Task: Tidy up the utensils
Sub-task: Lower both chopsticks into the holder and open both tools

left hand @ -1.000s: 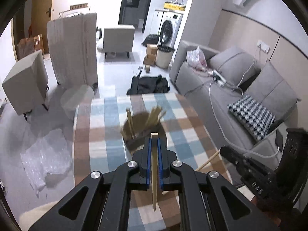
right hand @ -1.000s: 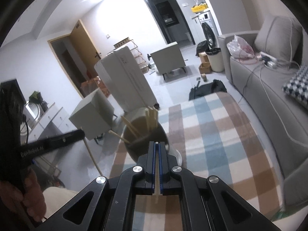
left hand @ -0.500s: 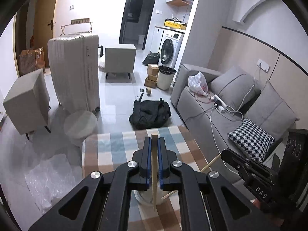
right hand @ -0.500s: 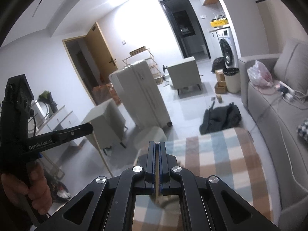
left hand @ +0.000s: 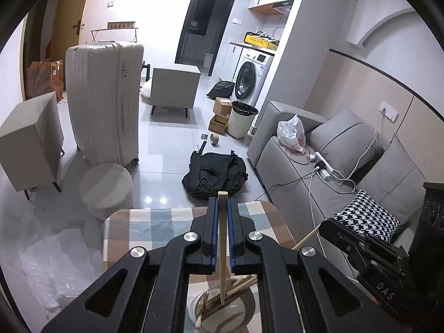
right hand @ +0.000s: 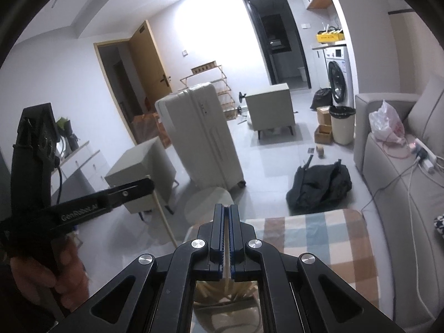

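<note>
Altogether two gripped chopsticks (left hand: 222,247) (right hand: 227,260), one holder (left hand: 222,309).

Two tools (left hand: 222,230), each clamping one chopstick (left hand: 222,249)

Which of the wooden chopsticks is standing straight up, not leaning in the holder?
The pale wooden chopstick clamped in the left hand-held gripper: it points tip-down over the round holder, while the others lean slanted inside.
</note>
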`<state>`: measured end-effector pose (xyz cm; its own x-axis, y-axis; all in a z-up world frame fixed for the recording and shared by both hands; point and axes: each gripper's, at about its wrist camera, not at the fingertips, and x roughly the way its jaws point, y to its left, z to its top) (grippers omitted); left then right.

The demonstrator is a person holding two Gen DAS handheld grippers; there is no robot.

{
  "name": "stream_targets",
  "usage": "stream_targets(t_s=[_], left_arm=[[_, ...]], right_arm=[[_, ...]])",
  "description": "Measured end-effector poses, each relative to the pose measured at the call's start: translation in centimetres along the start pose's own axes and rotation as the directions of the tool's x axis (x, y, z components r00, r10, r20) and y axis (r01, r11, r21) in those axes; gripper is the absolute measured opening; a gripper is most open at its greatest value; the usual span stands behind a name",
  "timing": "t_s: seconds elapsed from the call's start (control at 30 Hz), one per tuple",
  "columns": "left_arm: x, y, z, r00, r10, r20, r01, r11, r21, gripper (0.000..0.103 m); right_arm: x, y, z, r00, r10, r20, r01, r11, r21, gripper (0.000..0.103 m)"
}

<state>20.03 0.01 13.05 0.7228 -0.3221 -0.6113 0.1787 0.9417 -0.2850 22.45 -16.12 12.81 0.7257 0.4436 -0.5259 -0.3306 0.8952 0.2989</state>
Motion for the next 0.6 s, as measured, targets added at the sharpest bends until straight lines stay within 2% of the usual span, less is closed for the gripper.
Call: stream_targets(t_s=[0.23, 0.4, 0.6], left_arm=[[1.7, 0.5, -1.3, 1.000, 0.011, 0.021, -0.011, 1.000, -0.004, 0.002], [1.4, 0.3, -1.8, 0.999, 0.012, 0.034, -0.014, 0.999, 0.043, 0.002], [1.4, 0.2, -2.4, 0.999, 0.003, -0.043, 0.001, 0.996, 0.086, 0.002]], right_arm=[[1.7, -1.1, -1.1, 0.999, 0.003, -0.054, -0.003, 1.000, 0.008, 0.002], [2.5, -1.3, -1.8, 0.997, 0.011, -0.078, -0.011, 1.000, 0.005, 0.002], [3.1, -1.0, -2.8, 0.994, 0.015, -0.105, -0.015, 1.000, -0.006, 0.002]])
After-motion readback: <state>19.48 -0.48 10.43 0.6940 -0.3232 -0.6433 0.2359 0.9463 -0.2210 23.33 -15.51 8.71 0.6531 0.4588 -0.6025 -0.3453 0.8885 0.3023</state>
